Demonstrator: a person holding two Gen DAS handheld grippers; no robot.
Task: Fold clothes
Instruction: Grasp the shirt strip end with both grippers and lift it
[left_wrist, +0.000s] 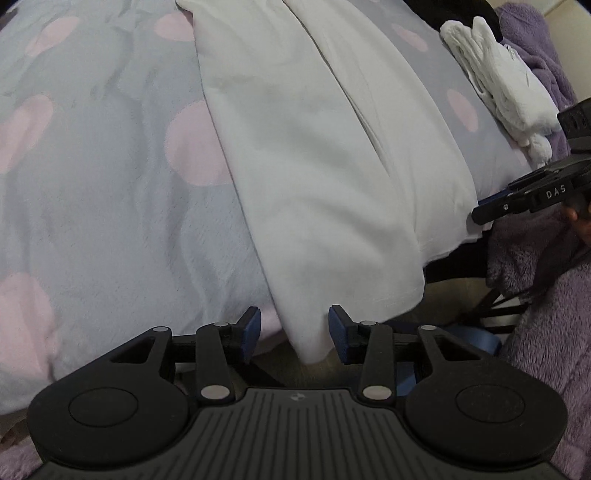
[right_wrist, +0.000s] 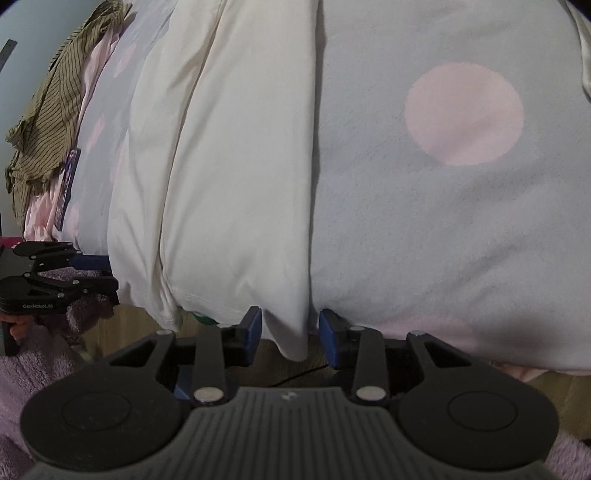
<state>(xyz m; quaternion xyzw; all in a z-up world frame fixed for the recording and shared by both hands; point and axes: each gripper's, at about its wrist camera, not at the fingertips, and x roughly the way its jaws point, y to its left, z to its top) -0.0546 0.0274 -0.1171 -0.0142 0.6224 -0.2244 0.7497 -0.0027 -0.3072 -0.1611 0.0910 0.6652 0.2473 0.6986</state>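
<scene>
Garment: a white garment (left_wrist: 314, 155) lies in a long folded strip across the bed, several lengthwise folds showing; its near end hangs over the bed's edge in both views (right_wrist: 236, 166).
Bed cover: a grey blanket with pink dots (left_wrist: 110, 166) is spread under the garment, reaching out on either side of it (right_wrist: 443, 221).
Left hand-held gripper: the left hand-held gripper (left_wrist: 294, 328) has its jaws apart, blue pads on either side of the garment's hanging left corner; the cloth sits between the pads, and no pad visibly presses on it. From the right wrist view it shows at the left edge (right_wrist: 94, 273), beside the garment's other side.
Right hand-held gripper: the right hand-held gripper (right_wrist: 290, 332) also has its jaws apart, with the garment's right corner hanging down between the pads, not pinched. In the left wrist view it shows from the side at the right edge (left_wrist: 491, 206), just by the hem.
Other clothes: a crumpled white cloth (left_wrist: 498, 88) lies on the bed to the right of the garment, well apart from it; a striped olive shirt (right_wrist: 51, 110) lies bunched on the far left over a pink cloth (right_wrist: 40, 218).
Purple fabric: a fuzzy purple fabric (left_wrist: 546, 332) fills the lower right of the left wrist view.
</scene>
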